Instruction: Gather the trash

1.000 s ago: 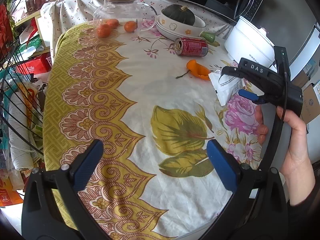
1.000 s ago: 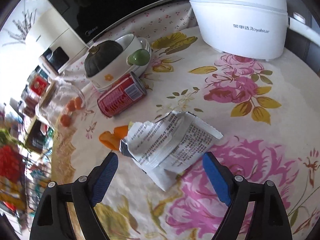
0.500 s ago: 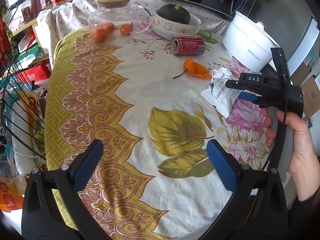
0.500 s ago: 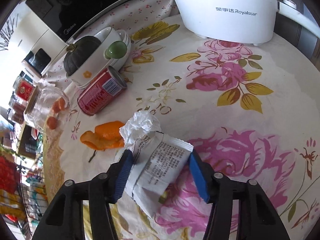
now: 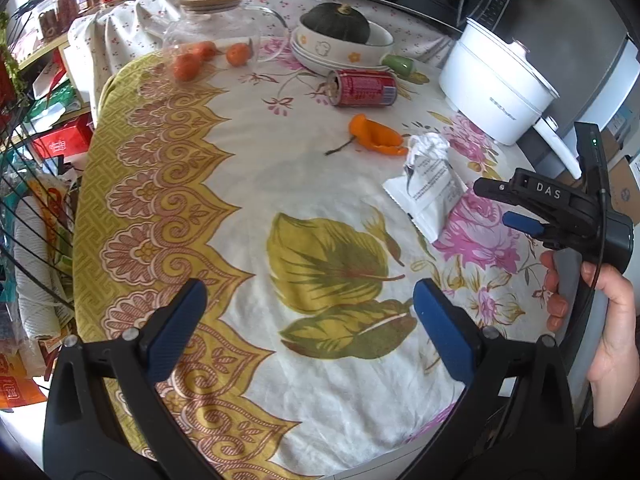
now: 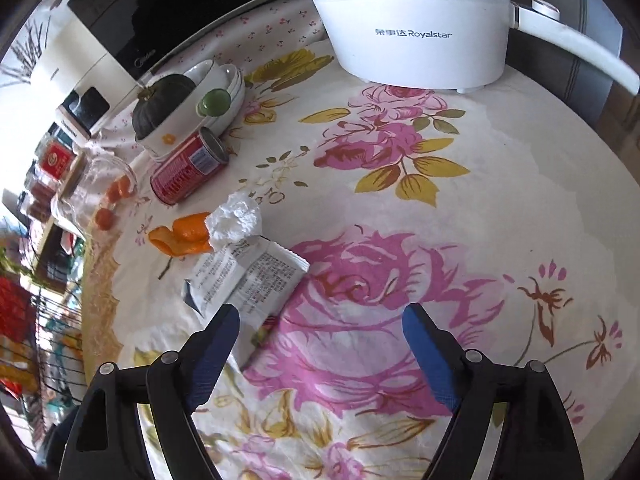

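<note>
Right gripper [image 6: 320, 320] spread, jaws just reopened, nothing pinched. Wrapper [image 6: 244, 280] flat on cloth [image 6: 400, 208], just ahead and left of jaw line, left pad [image 6: 216, 340] at near edge; long axis slanting away toward left. Left gripper [image 5: 308, 320] spread, empty, well apart. Right nearer.

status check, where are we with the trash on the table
Left gripper open, empty. Right gripper just reopened, nothing gripped; white wrapper lies flat beyond its left finger. Red can, orange peel uncollected. Nothing blocking.
</note>
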{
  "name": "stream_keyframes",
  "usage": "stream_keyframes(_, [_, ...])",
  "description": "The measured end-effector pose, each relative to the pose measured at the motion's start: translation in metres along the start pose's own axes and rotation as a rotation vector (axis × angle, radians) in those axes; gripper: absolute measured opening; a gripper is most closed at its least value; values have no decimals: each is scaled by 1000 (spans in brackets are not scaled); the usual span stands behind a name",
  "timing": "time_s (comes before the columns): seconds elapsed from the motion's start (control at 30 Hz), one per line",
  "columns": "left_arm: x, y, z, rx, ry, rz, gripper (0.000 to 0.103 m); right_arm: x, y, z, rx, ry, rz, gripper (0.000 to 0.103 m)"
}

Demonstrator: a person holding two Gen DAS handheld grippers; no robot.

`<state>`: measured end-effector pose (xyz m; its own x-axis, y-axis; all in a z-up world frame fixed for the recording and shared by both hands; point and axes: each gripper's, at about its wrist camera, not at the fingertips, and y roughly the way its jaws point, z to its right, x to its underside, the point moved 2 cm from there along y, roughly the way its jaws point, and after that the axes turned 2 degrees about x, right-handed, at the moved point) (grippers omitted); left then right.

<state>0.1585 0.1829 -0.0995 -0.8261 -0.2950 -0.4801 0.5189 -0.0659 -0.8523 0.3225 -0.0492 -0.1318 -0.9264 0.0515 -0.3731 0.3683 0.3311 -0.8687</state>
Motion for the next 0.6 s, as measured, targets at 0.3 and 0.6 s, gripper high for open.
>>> stream_keyframes(0.3, [3, -9, -27, -25, -48, 12, 102, -3, 40, -64, 129, 53, 55, 85])
stream_keyframes(0.6, [1, -21, -28, -8, -41, 45, 102, 16, 51, -72, 297, -74, 84, 81])
